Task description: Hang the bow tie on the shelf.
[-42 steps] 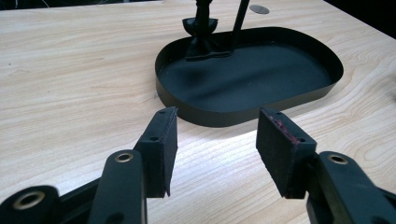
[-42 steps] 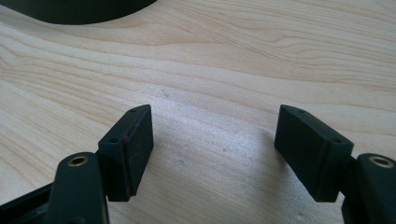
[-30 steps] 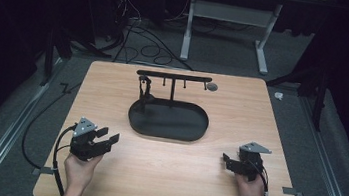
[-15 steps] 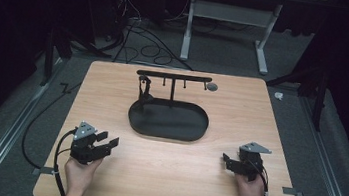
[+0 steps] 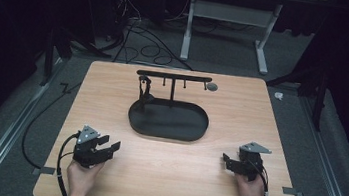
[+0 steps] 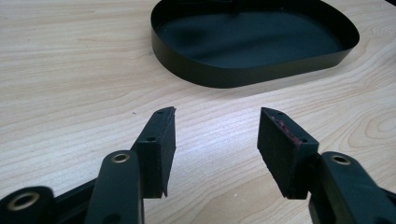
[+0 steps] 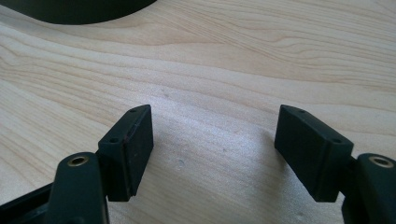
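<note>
Right, both claws are sitting wide and empty near the desk's [image 5: 111, 100] front corners: the left claw [image 5: 105, 149] is angling toward the black tray [image 5: 198, 131] at mid-desk, the right claw [image 5: 229, 163] facing in. The hook rack [image 5: 174, 76] is rising from the tray's back edge, probably the next target.

We saw a black oval tray [image 5: 193, 130] lying flat in the middle of the wooden table. A thin black stand [image 5: 174, 76] stood up at its far edge, with a bar across the top. Small hooks hung under the bar.
</note>
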`<state>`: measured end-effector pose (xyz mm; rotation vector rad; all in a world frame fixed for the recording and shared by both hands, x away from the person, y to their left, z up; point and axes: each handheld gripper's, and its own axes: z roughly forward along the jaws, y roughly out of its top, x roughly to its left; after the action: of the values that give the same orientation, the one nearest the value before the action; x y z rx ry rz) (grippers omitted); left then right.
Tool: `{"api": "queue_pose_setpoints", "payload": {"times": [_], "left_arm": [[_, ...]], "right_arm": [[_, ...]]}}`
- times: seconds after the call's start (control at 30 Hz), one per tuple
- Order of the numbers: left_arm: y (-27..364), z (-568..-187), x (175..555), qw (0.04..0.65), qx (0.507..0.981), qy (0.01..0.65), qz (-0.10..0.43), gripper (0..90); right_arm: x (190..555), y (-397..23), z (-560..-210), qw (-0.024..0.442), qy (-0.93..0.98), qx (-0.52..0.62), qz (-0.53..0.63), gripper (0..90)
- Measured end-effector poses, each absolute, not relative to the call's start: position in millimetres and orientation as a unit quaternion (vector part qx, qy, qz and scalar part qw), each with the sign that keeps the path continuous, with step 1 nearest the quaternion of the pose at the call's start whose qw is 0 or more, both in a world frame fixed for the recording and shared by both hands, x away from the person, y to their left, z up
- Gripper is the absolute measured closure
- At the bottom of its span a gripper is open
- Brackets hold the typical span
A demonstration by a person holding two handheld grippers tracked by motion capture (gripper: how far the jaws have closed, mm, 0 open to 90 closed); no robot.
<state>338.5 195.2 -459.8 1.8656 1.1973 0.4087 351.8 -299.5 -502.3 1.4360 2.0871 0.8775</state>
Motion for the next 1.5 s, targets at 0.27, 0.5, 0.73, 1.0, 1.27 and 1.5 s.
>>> {"api": "queue_pose_setpoints", "payload": {"times": [0.27, 0.5, 0.73, 1.0, 1.27, 1.5], "left_arm": [[193, -465, 339, 0.424, 0.749, 0.482, 0.162, 47.0], [189, -471, 340, 0.418, 0.753, 0.483, 0.158, 46.9], [185, -477, 340, 0.412, 0.756, 0.483, 0.158, 46.8], [179, -482, 342, 0.403, 0.76, 0.482, 0.165, 46.8], [171, -486, 345, 0.394, 0.768, 0.476, 0.168, 46.8], [166, -490, 348, 0.386, 0.774, 0.473, 0.169, 46.8]], "right_arm": [[352, -300, -502, 0.228, 0.758, 0.521, 0.319, 29.3], [352, -300, -502, 0.228, 0.758, 0.522, 0.319, 29.3], [352, -300, -502, 0.228, 0.758, 0.521, 0.318, 29.3], [352, -300, -502, 0.228, 0.758, 0.521, 0.319, 29.4], [352, -300, -502, 0.228, 0.758, 0.522, 0.319, 29.4], [352, -300, -502, 0.228, 0.758, 0.522, 0.319, 29.4]]}}
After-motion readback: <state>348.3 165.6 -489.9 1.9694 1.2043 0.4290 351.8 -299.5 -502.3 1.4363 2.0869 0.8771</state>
